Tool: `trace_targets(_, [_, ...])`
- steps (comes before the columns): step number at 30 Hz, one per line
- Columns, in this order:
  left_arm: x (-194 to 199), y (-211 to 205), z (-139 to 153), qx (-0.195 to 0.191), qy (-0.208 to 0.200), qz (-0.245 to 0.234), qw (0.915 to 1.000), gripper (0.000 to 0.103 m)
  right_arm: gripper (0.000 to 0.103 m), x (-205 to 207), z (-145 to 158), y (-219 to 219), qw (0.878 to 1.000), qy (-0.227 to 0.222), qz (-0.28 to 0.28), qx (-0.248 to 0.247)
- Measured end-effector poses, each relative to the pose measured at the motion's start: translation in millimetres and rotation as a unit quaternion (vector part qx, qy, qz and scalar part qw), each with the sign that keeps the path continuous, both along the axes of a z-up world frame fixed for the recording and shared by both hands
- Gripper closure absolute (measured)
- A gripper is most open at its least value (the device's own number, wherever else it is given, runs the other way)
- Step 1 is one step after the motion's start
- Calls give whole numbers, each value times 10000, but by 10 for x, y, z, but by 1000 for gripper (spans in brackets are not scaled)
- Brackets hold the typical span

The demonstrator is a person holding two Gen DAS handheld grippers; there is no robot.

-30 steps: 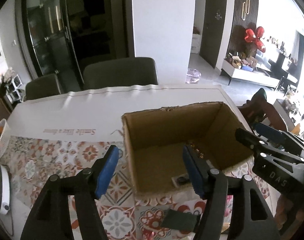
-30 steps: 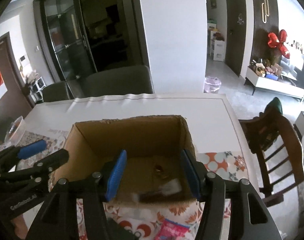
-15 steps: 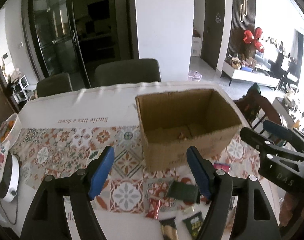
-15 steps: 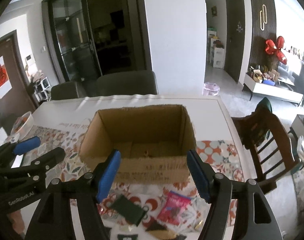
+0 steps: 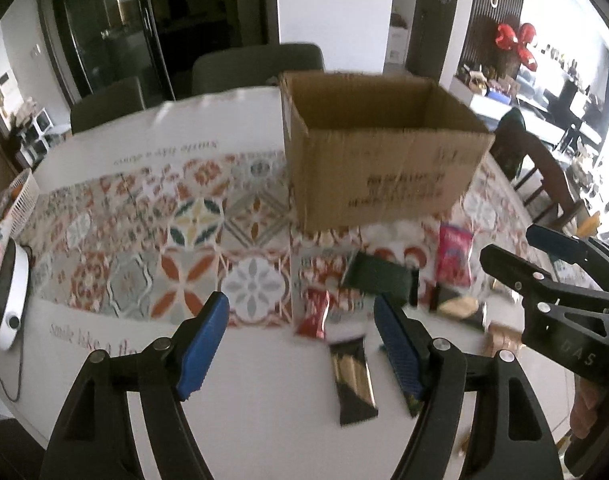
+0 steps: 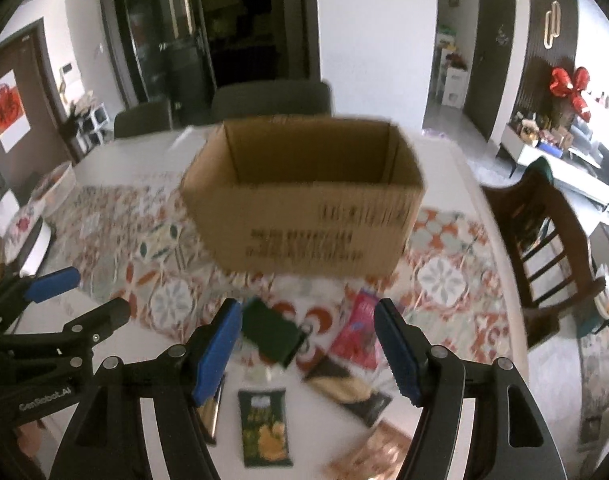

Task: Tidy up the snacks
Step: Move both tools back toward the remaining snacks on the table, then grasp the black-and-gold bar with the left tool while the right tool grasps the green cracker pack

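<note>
On the white table with its patterned tile runner [image 5: 192, 220], small snack packets lie scattered: a dark green packet [image 6: 270, 336], a pink one [image 6: 358, 334], a red one [image 5: 314, 314]. Behind them stands the open brown cardboard box [image 6: 304, 216]. Left gripper [image 5: 300, 344] and right gripper [image 6: 306, 350] hang spread and empty. Bare tabletop lies nearest. A second ago both hovered over the box's inside.

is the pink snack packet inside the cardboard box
No, the pink snack packet lies on the tablecloth in front of the cardboard box.
</note>
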State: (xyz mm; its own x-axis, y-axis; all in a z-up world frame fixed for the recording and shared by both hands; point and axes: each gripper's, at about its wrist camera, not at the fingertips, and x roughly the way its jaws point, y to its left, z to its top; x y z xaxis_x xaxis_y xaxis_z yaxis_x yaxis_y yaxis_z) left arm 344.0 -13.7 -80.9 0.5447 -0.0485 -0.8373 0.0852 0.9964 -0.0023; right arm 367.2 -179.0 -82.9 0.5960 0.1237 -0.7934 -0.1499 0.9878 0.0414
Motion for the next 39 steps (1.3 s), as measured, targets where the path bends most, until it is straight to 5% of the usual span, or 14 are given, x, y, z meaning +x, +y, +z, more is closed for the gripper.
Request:
trace_targets(14, [-228,-10,-555,-110,726,-137,9972,29,34,-343,-673,122,9939,1066,260,-69])
trace_targets(22, [-187,-77,-827,-270,1107,-315,9930,39,35,-445,-1031,200,9869,1562,406,41])
trace_targets(39, [57,-352,-1211,-396,1758,-560,9820,40,39,-440,-1310,274,9850,1691,324,121])
